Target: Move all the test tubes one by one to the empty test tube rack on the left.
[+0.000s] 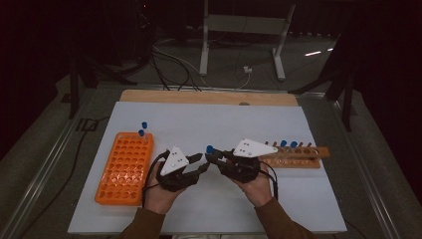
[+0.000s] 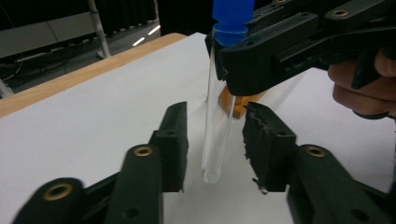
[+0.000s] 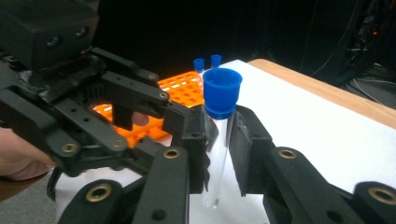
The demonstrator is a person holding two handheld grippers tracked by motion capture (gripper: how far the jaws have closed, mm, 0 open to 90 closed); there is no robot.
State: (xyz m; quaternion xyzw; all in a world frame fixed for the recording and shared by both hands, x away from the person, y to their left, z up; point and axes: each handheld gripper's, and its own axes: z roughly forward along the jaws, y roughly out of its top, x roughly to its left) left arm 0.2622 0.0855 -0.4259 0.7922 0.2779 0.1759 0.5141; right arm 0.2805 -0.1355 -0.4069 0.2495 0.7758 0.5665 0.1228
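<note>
High view, orange rack [image 1: 124,168] left, wooden rack [image 1: 296,157] right, grippers between.

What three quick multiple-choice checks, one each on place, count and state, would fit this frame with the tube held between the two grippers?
1. Where does the orange rack lie?
A. On the left part of the white table top
B. On the wooden holder
C. On the floor behind the table

2. How many blue-capped tubes stand in the orange rack?
A. None
B. Two
C. Six

3. How is the clear tube held?
A. It lies flat on the table
B. The left gripper clamps it alone
C. The right gripper grips it below its blue cap, while the left gripper's jaws stand open around its lower end

Key: 1 A, the high view shows the rack left of the hands. 2 B, two blue caps rise at the rack's far end. 3 C, the left gripper view shows gaps on both sides of the tube.
</note>
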